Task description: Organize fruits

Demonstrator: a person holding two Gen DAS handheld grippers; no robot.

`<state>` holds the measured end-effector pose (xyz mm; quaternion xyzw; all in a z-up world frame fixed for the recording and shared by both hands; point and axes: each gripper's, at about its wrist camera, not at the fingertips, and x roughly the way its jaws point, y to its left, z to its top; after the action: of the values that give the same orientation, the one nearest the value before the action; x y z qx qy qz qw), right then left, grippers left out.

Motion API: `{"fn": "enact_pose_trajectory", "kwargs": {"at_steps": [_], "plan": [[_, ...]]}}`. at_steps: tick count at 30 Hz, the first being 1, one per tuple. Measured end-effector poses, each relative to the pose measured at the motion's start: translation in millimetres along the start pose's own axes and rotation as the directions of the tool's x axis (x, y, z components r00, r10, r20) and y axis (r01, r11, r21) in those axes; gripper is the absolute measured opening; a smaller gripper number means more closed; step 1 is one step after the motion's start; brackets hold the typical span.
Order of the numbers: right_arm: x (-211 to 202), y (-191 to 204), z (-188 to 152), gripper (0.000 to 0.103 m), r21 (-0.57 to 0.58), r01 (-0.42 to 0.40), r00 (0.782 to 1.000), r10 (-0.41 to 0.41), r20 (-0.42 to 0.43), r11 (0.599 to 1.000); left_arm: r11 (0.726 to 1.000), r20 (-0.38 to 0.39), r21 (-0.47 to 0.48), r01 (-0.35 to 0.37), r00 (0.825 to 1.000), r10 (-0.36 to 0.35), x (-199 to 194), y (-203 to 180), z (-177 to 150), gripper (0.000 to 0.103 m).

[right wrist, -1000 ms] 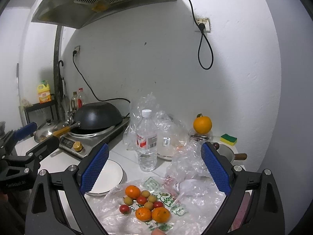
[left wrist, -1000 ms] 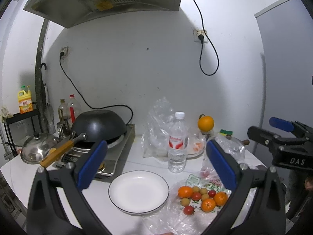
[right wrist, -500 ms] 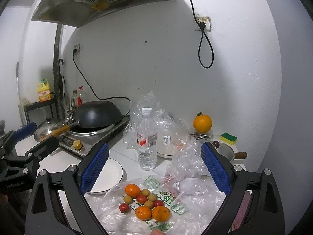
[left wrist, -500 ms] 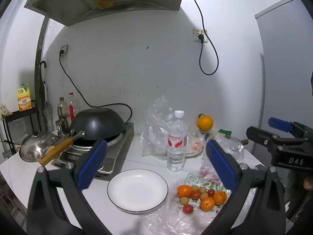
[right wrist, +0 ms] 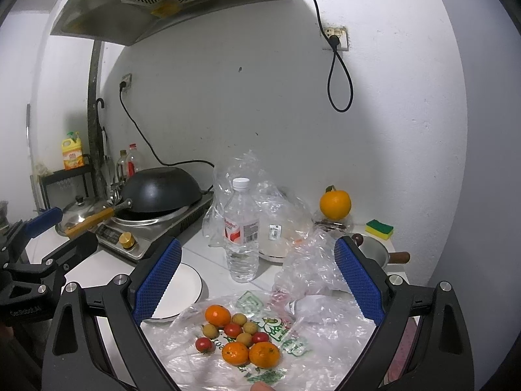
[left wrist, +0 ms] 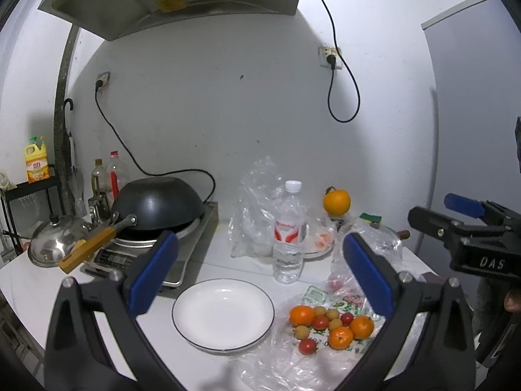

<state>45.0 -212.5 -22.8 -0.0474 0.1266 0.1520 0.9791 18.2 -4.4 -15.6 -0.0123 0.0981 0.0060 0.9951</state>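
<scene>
A white plate (left wrist: 223,312) sits on the white worktop (left wrist: 228,260). It has nothing on it. Just to the right of the plate lies a flat plastic bag (right wrist: 267,332) with a small pile of fruit (left wrist: 330,324) on top. There are three small oranges (right wrist: 247,353), some little red tomatoes (right wrist: 232,329) and some round tan fruits. They sit close together and touch each other.

Behind the plate stands a water bottle (left wrist: 289,231) with a white cap. A big orange (left wrist: 336,201) sits further back, to the right of the bottle. To the left of the plate is a cooker with a black wok (left wrist: 159,203) on it, and a shiny pot lid (left wrist: 52,244) lies past that.

The left gripper (left wrist: 260,268) hangs above the plate. Its jaws are spread wide and hold nothing. The right gripper (right wrist: 259,285) hangs above the fruit pile, to the right of the plate. Its jaws are spread wide too, with nothing between them.
</scene>
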Motion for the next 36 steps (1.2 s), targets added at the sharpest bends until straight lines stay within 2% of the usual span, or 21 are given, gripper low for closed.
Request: {"fn": "enact_pose_trajectory", "kwargs": {"at_steps": [14,23,26,31,36], "plan": [[10,-9,-6,0.097,0.01,0.003,1.0,-0.003,-0.018,1.0,1.0,-0.016,0.004,-0.012,1.0,0.012,10,-5,-5,0.102],[24,-16,-18,0.097,0.015,-0.01,0.999,0.01,-0.052,1.0,1.0,-0.069,0.031,-0.005,0.998,0.007,26,-12,-18,0.102],[28,-19,-28,0.097,0.008,-0.01,0.998,0.01,-0.065,1.0,0.998,-0.108,0.06,0.018,0.994,-0.011,35,-15,-28,0.102],[38,-27,-45,0.097,0.019,-0.015,0.993,0.017,-0.114,1.0,0.994,-0.166,0.108,0.021,0.986,-0.003,49,-26,-49,0.102],[52,-32,-70,0.097,0.01,-0.066,0.978,0.066,-0.2,0.998,0.986,-0.275,0.14,0.095,0.96,-0.054,71,-42,-73,0.102]]}}
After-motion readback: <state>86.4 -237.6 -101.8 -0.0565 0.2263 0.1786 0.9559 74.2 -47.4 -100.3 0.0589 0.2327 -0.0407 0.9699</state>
